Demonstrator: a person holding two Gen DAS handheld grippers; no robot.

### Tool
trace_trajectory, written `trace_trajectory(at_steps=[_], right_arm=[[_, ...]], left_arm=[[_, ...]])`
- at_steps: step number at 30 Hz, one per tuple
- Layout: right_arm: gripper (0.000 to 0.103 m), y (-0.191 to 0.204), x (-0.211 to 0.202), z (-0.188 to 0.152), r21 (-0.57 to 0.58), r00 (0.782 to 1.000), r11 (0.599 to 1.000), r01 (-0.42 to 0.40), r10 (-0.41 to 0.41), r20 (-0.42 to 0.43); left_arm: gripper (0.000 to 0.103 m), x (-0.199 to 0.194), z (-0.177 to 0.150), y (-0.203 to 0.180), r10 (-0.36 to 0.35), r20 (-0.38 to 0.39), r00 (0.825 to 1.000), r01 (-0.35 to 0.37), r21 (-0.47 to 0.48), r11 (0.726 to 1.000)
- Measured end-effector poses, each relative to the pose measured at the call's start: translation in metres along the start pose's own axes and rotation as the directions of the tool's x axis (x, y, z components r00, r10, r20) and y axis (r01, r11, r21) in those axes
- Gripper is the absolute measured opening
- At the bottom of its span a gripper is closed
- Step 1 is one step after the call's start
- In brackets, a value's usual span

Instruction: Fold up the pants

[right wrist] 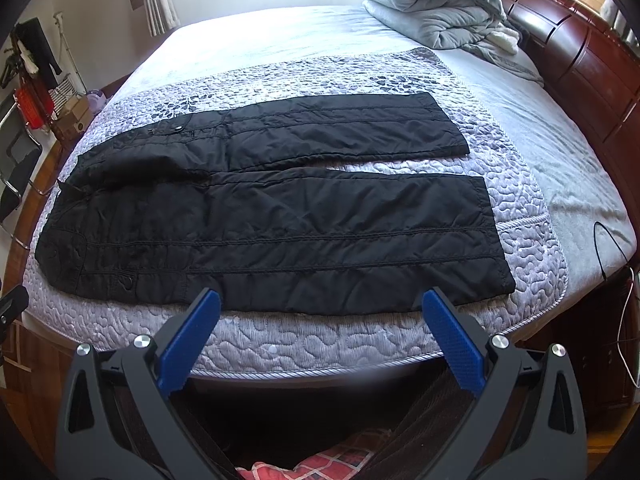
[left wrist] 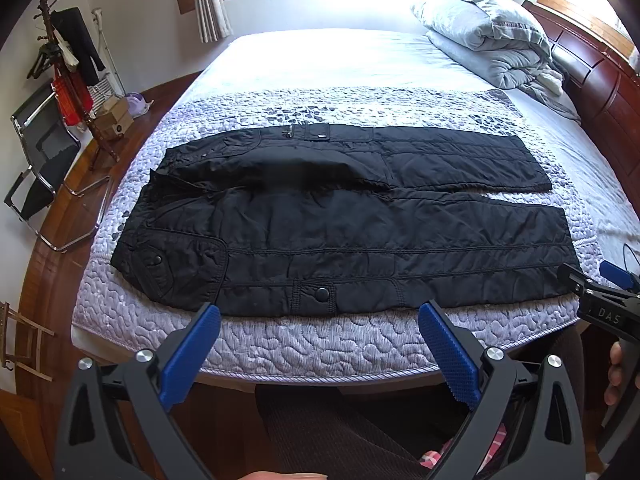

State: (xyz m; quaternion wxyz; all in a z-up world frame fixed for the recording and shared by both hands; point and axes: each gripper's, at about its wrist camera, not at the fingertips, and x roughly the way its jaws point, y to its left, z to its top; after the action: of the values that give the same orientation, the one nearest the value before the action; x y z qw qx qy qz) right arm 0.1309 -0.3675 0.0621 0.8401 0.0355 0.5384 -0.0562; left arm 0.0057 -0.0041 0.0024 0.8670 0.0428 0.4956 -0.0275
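Black quilted pants lie flat across the bed, waistband at the left, both legs stretched to the right and slightly apart. They show the same way in the right wrist view. My left gripper is open and empty, held over the bed's near edge just short of the near leg. My right gripper is open and empty too, near the same edge, further toward the leg cuffs. The right gripper also shows at the right side of the left wrist view.
The bed has a lilac quilted cover. A folded grey duvet lies at the back right by the wooden headboard. A chair and a coat rack stand on the floor at the left. A cable hangs at the right.
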Motion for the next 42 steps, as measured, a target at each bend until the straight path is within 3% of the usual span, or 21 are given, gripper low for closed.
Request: trace_trajectory(at_steps=[17, 20, 23, 26, 29, 32, 34, 38, 41, 42], right_arm=[[0.101, 0.000, 0.008, 0.002, 0.001, 1.000, 1.000, 0.005, -0.005, -0.015], [0.101, -0.010, 0.008, 0.014, -0.003, 1.000, 1.000, 0.021, -0.021, 0.006], [0.101, -0.028, 0.006, 0.036, 0.017, 0.997, 0.998, 0.059, -0.060, 0.055], [0.101, -0.056, 0.003, 0.071, 0.047, 0.987, 0.995, 0.091, -0.096, 0.127], [0.101, -0.081, 0.010, 0.113, 0.036, 0.969, 0.987, 0.154, -0.158, 0.189], [0.101, -0.113, 0.030, 0.157, 0.071, 0.940, 0.966, 0.247, -0.257, 0.226], [0.101, -0.130, 0.050, 0.180, 0.074, 0.934, 0.955, 0.286, -0.295, 0.201], [0.101, -0.162, 0.116, 0.221, 0.067, 0.949, 0.952, 0.299, -0.304, 0.088], [0.101, -0.187, 0.169, 0.242, 0.098, 0.959, 0.954, 0.283, -0.284, -0.012], [0.101, -0.196, 0.189, 0.248, 0.111, 0.962, 0.956, 0.272, -0.267, -0.055]], left_arm=[[0.099, 0.006, 0.001, -0.001, -0.003, -0.010, 1.000, 0.003, 0.003, 1.000], [0.099, 0.014, 0.008, 0.007, -0.020, -0.019, 1.000, 0.020, -0.011, 1.000], [0.099, 0.024, 0.025, 0.023, 0.007, -0.006, 1.000, -0.007, -0.018, 1.000], [0.099, 0.041, 0.058, 0.050, 0.058, 0.000, 0.998, -0.058, -0.005, 0.998], [0.099, 0.072, 0.098, 0.090, 0.035, -0.091, 0.995, -0.038, -0.030, 0.999], [0.099, 0.116, 0.142, 0.148, -0.053, -0.210, 0.976, 0.011, -0.192, 0.981], [0.099, 0.140, 0.164, 0.179, -0.055, -0.231, 0.971, -0.011, -0.274, 0.962], [0.099, 0.192, 0.199, 0.232, -0.056, -0.284, 0.957, -0.052, -0.359, 0.932], [0.099, 0.238, 0.215, 0.264, -0.078, -0.351, 0.933, -0.080, -0.415, 0.906], [0.099, 0.258, 0.220, 0.275, -0.119, -0.379, 0.918, -0.063, -0.434, 0.899]])
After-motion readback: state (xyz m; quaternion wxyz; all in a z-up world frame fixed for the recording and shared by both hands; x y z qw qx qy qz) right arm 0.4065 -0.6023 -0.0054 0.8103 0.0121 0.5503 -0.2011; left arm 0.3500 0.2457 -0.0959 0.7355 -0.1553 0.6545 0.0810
